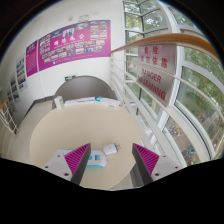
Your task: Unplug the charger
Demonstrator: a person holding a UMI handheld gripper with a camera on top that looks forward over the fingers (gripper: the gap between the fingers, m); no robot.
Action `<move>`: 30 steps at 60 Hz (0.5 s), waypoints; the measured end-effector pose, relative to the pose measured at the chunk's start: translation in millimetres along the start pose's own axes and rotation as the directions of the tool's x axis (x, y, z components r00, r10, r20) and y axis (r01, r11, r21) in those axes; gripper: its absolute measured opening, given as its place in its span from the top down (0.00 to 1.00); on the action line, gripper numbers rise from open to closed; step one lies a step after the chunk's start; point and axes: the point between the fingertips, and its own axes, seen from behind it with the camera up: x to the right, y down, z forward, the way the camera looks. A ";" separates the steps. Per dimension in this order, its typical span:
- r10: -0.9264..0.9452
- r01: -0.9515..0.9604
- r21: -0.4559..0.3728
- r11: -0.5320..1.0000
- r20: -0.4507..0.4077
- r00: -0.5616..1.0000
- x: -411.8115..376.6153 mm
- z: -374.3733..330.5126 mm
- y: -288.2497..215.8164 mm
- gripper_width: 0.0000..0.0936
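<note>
A small white charger lies on a round beige table, just ahead of my fingers and between them. Its metal prongs show at its right end and are in nothing. Just left of it sits a white and blue socket block, next to my left finger. My gripper is open and empty, with its magenta pads wide apart at either side of the charger and a gap on both sides.
Beyond the table runs a curved white counter. Large windows with a red-lettered sign stand at the right. Pink posters hang on the far wall. A railing is at the left.
</note>
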 end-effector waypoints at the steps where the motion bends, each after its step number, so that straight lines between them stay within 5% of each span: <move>1: -0.003 0.003 0.000 1.000 -0.005 1.000 -1.7 -10.0 -0.3 0.09; 30: -0.068 0.067 -0.006 0.998 -0.051 0.996 -52.1 -222.8 19.4 0.08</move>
